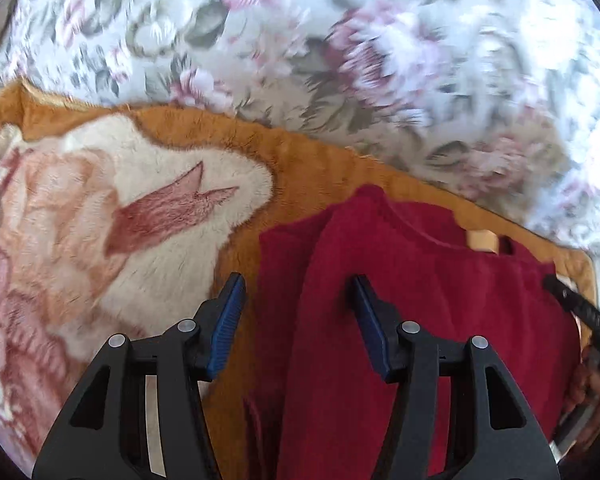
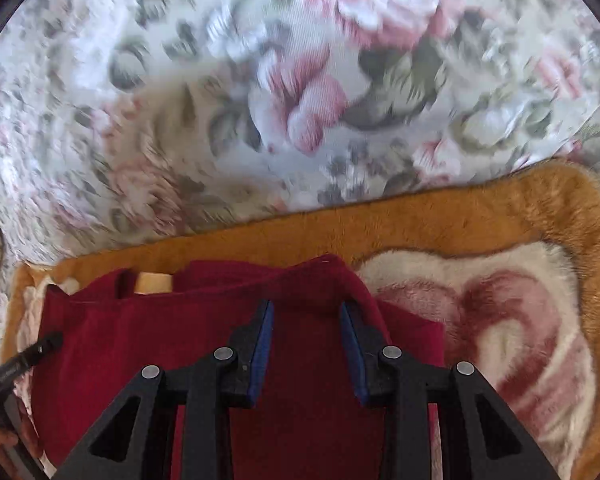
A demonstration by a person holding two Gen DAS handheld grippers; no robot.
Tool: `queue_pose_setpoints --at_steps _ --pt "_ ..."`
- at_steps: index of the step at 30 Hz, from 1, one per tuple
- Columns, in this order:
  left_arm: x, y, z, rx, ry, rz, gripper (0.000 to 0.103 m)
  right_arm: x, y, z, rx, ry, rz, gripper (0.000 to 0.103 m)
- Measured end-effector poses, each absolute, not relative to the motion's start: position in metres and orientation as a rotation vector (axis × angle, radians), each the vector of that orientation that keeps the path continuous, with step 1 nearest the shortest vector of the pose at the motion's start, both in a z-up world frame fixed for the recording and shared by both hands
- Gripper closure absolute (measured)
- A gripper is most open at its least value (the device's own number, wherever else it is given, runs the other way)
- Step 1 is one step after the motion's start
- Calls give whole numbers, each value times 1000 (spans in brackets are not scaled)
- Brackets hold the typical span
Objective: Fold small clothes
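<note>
I am seeing one dark red garment (image 1: 420,280) lying at the lower right of the left view, on an orange plush blanket (image 1: 312,160) over a flowered bedspread (image 1: 340,40). My left claw (image 1: 298,284) is hanging open over its folded left edge. My right claw (image 2: 306,308) is standing open above the folded cloth, gripping nothing.

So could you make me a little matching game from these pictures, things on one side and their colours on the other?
Things:
1. garment
2. plush blanket's border
3. bedspread
4. gripper pads

Colours:
A. blue
B. pale floral, pink and grey-green
C. dark red
D. orange-brown

Pairs: 1-C, 2-D, 3-B, 4-A
</note>
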State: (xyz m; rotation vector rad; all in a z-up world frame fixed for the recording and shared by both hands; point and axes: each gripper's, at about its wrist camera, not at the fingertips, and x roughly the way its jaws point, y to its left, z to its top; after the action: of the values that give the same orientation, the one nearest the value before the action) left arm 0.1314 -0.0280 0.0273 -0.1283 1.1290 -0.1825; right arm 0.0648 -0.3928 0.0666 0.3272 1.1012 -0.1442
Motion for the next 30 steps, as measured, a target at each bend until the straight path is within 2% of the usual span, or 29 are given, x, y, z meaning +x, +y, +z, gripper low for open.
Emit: queue_pose_setpoints --at_steps 1,5,12,19,22,27,30 --pt "135 -25 25 -147 1128 -183 41 68 -390 66 296 1097 -148 70" --pt "135 -22 28 -146 1114 -179 41 73 -377 72 192 1106 -161 70" --pt "97 -5 51 -111 1070 -160 41 45 -344 111 254 1043 -23 70" --pt "57 14 67 -67 1020 -146 40 16 -286 105 194 1082 107 70" --pt "40 20 72 -78 1018 -156 40 18 -273 76 185 1188 125 65" --pt "20 30 70 -164 1033 -174 40 26 -255 103 204 1157 155 62" --pt "2 45 66 -301 1022 -190 25 40 -226 122 217 1116 203 59"
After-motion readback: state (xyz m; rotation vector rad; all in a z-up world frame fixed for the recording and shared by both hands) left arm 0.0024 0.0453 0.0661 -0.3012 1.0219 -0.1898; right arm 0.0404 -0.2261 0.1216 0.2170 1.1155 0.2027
